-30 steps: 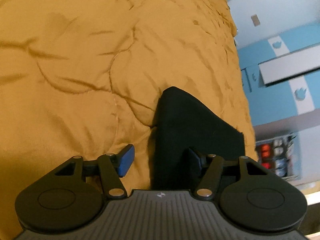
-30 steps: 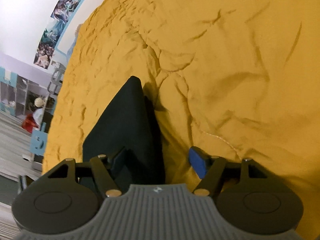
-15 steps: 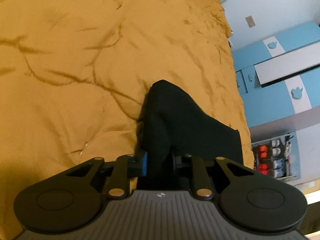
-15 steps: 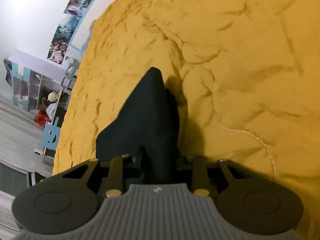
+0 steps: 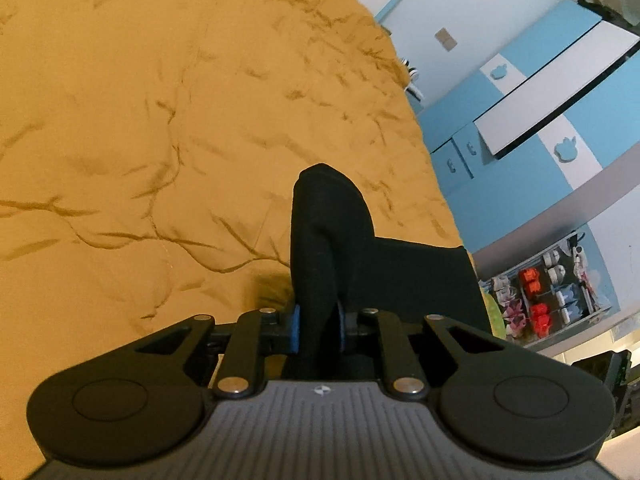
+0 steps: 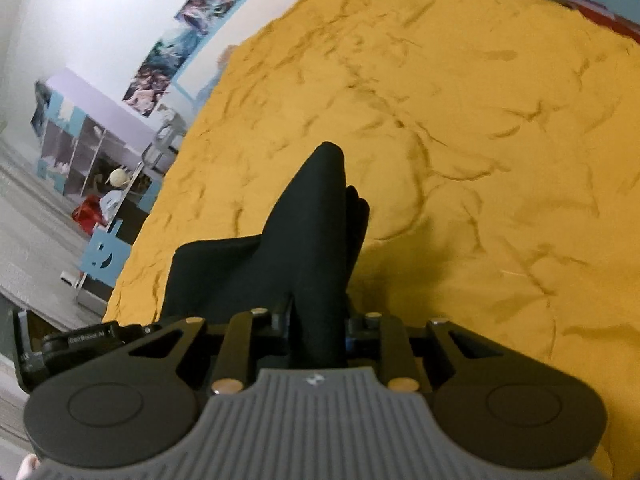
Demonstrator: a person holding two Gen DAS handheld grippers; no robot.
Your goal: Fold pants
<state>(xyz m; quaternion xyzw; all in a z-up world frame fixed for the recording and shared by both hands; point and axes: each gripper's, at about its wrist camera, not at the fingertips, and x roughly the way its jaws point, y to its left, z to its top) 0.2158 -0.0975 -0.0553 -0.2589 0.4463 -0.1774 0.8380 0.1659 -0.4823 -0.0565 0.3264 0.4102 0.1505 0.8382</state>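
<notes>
The black pants (image 5: 332,240) are plain, dark, matte fabric with a fine knit texture and no visible pattern or trim. Seen from the left wrist, a bunched fold of them rises in a narrow, rounded peak, tilted slightly, while a flatter panel spreads out to the right with a straight upper edge. From the right wrist, the black pants (image 6: 312,232) form a similar tapering peak with a second, lower fold just behind it on the right, and a flat panel extends to the left. In both views the cloth is gathered and drawn up at one end; its far parts lie lower.
</notes>
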